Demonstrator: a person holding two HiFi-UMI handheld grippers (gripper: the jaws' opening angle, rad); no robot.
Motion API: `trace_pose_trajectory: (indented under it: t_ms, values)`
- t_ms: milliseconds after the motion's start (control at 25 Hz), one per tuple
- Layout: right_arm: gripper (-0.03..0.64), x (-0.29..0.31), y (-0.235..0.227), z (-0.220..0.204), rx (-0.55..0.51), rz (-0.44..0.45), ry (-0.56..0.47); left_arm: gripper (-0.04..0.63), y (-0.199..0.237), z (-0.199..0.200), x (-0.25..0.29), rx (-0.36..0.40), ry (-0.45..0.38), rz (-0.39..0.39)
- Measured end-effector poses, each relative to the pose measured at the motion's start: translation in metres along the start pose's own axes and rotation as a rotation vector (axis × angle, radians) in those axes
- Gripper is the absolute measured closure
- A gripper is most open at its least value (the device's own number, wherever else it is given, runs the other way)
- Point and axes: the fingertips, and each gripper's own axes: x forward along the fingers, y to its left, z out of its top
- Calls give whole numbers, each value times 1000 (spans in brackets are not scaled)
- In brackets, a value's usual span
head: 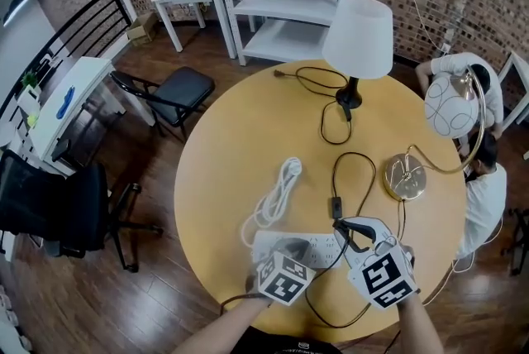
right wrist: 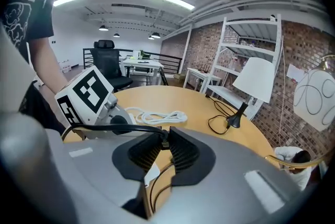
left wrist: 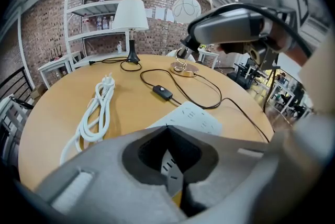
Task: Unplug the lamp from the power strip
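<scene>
A white power strip (head: 321,247) (left wrist: 191,115) lies at the near edge of the round wooden table (head: 240,145). My left gripper (head: 291,248) (left wrist: 166,129) rests shut on the strip's left end, and the strip shows through the hollow between its jaws. My right gripper (head: 351,232) (right wrist: 163,139) is shut on the black plug (right wrist: 164,138) of the lamp's cord (right wrist: 115,126). In the left gripper view the right gripper (left wrist: 191,40) hangs above the table, clear of the strip. The cord's inline switch (head: 336,208) (left wrist: 162,92) lies just beyond the strip.
A gold lamp base (head: 405,176) with a globe shade (head: 450,106) stands at the right. A white-shaded lamp (head: 357,38) stands at the far side, its own plug (head: 278,73) loose on the table. The strip's coiled white cord (head: 273,195) lies left. A person (head: 488,195) sits at the right edge.
</scene>
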Motion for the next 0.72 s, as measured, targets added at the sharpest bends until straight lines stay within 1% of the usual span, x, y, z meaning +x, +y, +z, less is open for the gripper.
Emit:
trace_pose_trajectory:
  t_ms: [200, 400, 520, 720]
  values:
    - [568, -12, -10, -21, 55, -101, 23, 592, -1, 1, 0, 8, -4, -2]
    - [568, -26, -17, -56, 176, -204, 40, 592, -3, 1, -3, 33, -22, 10]
    - [568, -34, -20, -75, 232, -255, 50, 592, -4, 5, -12, 15, -54, 22]
    - [567, -40, -18, -101, 284, -292, 71, 592, -16, 23, -35, -44, -137, 13]
